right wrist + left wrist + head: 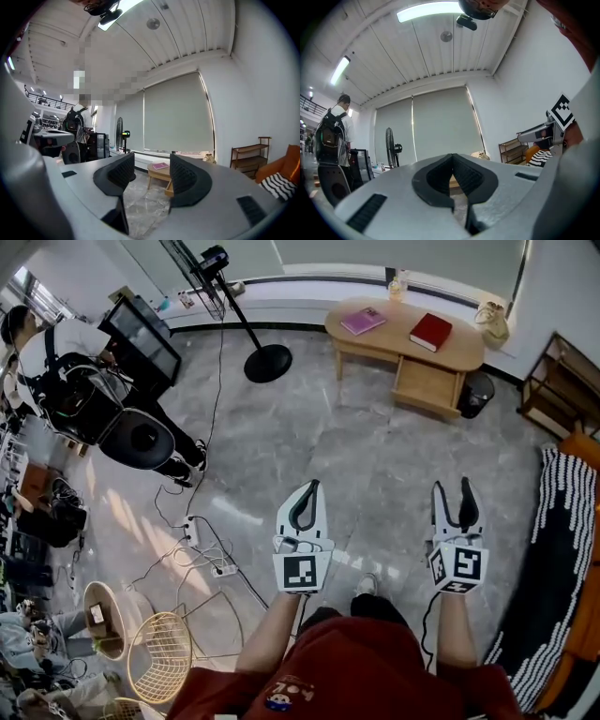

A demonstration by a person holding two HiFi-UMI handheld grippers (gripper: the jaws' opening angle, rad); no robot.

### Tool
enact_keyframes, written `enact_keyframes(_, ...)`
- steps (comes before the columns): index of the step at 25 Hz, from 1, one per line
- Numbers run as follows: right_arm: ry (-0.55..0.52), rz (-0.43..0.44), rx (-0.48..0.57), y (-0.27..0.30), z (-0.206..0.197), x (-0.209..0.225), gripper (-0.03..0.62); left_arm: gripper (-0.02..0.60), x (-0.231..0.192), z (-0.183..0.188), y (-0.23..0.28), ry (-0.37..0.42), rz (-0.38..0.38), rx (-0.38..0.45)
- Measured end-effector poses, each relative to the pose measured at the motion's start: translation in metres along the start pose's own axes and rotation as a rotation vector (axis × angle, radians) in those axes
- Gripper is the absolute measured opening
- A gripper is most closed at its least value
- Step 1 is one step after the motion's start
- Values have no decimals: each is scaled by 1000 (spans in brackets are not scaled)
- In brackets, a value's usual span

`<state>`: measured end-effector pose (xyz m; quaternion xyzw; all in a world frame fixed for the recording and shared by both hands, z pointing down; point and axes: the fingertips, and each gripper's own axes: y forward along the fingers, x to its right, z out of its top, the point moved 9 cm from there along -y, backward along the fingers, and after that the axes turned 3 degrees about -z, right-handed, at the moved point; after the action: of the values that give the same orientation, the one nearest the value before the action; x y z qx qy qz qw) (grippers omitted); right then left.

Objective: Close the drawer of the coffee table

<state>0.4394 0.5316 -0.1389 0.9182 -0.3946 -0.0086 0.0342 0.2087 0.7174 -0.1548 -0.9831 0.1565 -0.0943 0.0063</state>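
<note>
The bench (396,330) stood at upper right, its drawer (427,383) pulled out, a pink book (363,321) and a red book (430,331) on top. Well below it, the left gripper (313,487) had its fingers clenched on nothing. The right gripper (452,487) held its fingers apart, empty. The shirt print (281,697) was too small to read.

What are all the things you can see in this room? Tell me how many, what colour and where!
coffee table: one, light wood, far side by the window
drawer: one, light wood, pulled out under the table
pink book: one, on the table top, left part
red book: one, on the table top, right of the pink one
bin: one, black, on the floor right of the drawer
stand: one, black, round base, left of the table
wire chair: one, yellow, bottom left
power strip: one, white, on the floor with cables
left tool: one, white and black, shut
right tool: one, white and black, open, empty
</note>
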Motion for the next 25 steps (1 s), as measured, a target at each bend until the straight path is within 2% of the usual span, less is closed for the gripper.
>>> enact_keyframes(9, 5, -43, 14, 42, 7, 27, 216, 8, -5, 3, 60, 5, -21, -10)
enact_keyframes(14, -15, -74, 8, 71, 2, 30, 216, 8, -15, -13, 98, 1, -57, -23)
enact_keyframes(19, -32, -126, -3, 123, -1, 29, 216, 8, -45, -35, 155, -18, -88, -19)
enact_keyframes(25, -54, -161, -19, 206, 16, 17, 218, 8, -101, -44, 235, -23, -126, -18)
